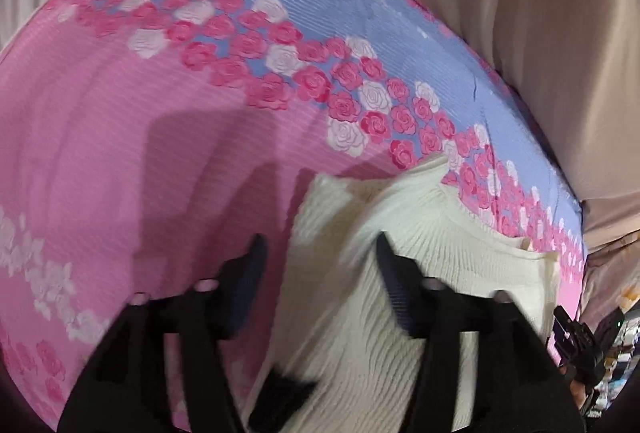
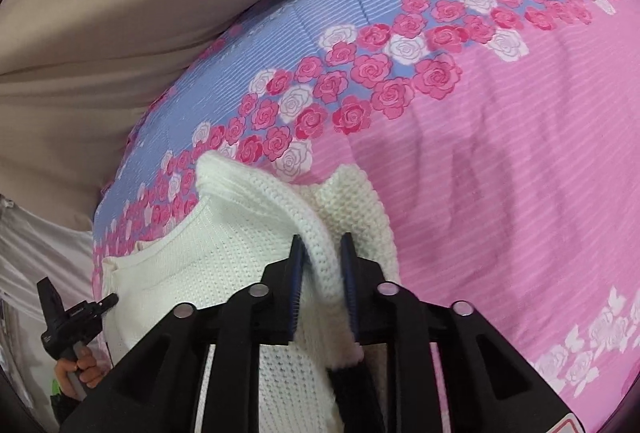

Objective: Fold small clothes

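Observation:
A small cream knit garment [image 1: 404, 217] lies on a pink and blue rose-print bedspread [image 1: 120, 137]. My left gripper [image 1: 320, 249] is open just above the garment's left edge, its fingers apart with the knit between and under them. In the right wrist view the same garment [image 2: 224, 253] lies bunched, and my right gripper [image 2: 322, 245] is shut on a raised ribbed fold of it. My left gripper also shows in the right wrist view [image 2: 72, 313], held in a hand at the far left, and my right gripper shows small at the right edge of the left wrist view [image 1: 580, 337].
The bedspread [image 2: 500, 153] covers the whole bed. Beige curtain fabric [image 1: 540, 13] hangs behind the bed's far edge. Clutter shows at the lower right corner of the left wrist view [image 1: 616, 353].

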`<state>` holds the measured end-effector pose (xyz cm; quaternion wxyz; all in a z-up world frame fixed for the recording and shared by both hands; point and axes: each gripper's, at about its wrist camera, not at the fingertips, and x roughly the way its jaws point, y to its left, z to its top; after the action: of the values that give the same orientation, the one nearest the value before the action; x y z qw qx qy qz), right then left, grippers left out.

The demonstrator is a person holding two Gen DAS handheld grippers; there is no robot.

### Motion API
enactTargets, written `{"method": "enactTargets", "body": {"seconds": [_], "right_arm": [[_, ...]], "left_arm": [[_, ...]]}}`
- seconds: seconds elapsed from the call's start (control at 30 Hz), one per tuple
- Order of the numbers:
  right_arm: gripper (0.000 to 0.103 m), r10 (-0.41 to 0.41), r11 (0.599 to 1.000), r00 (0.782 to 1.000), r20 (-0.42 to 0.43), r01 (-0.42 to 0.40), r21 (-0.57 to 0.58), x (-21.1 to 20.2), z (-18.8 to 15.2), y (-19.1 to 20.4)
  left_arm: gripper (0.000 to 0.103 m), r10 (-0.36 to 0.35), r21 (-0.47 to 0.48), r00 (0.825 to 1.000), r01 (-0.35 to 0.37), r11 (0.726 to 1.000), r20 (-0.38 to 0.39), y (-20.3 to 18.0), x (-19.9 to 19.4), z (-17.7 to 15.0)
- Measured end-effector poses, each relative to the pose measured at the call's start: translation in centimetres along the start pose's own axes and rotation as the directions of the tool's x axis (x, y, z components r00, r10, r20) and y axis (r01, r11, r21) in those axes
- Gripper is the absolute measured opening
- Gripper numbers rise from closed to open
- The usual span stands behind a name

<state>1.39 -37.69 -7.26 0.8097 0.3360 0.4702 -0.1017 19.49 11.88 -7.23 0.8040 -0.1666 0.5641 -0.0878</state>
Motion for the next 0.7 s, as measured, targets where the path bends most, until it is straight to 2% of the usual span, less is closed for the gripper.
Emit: {"method": "enactTargets", "body": {"seconds": [0.07,0.13,0.23,0.33,0.37,0.43,0.5,0.53,0.57,0.63,0.7], "right_arm": [[0.065,-0.022,1.0,0.998,0.054,0.022,-0.003,-2.4,-1.7,-0.4],[0.069,-0.044,0.999,0.997,0.066,0.046,-0.021,-4.5,-4.8,-1.4],[0.07,-0.073,0.997,0.997,0.011,0.074,-0.03,-5.5,-10.2,-3.4],[0.07,-0.034,0.999,0.998,-0.045,0.034,0.011,-5.0,-14.2,-4.4],[0.07,-0.014,1.0,0.999,-0.05,0.015,0.025,-4.7,-14.8,-4.5],[0.071,-0.004,1.0,1.0,-0.021,0.004,0.024,-4.5,-15.2,-3.8],[0.056,0.038,0.999,0.999,-0.017,-0.038,0.023,-4.1,-14.4,-2.9],[0.024,0.04,0.999,0.999,-0.018,-0.039,0.025,-4.1,-13.6,-2.5],[0.013,0.048,0.998,0.999,-0.015,-0.047,0.035,-4.6,-13.0,-2.5],[0.012,0.043,0.998,0.998,0.035,-0.045,0.049,-6.7,-12.4,-2.8],[0.011,0.01,0.999,0.999,0.044,-0.012,0.035,-8.9,-12.4,-3.7]], "left_arm": [[0.083,-0.026,-0.007,1.0,0.026,1.0,0.017,1.3,-2.0,-2.1],[0.089,-0.036,-0.04,0.999,0.036,0.999,0.015,3.1,-3.4,-5.3],[0.09,-0.059,-0.121,0.998,0.055,0.991,-0.03,5.4,-3.7,-10.1],[0.09,-0.077,-0.213,0.995,0.063,0.975,-0.059,6.2,-2.8,-13.2],[0.089,-0.053,-0.21,0.998,0.045,0.977,-0.032,5.7,-2.8,-13.6],[0.071,-0.061,-0.182,0.998,0.054,0.982,-0.032,4.7,-2.6,-13.0],[0.026,-0.059,-0.15,0.996,0.048,0.987,-0.072,3.8,-2.7,-12.0],[0.021,-0.08,-0.14,0.992,0.067,0.988,-0.092,3.6,-2.9,-11.6],[0.019,-0.087,-0.143,0.991,0.071,0.987,-0.103,3.7,-3.5,-11.4],[0.016,-0.078,-0.123,0.99,0.064,0.99,-0.118,4.4,-5.3,-11.4],[0.01,-0.068,-0.112,0.986,0.051,0.992,-0.152,5.9,-6.5,-12.3]]}}
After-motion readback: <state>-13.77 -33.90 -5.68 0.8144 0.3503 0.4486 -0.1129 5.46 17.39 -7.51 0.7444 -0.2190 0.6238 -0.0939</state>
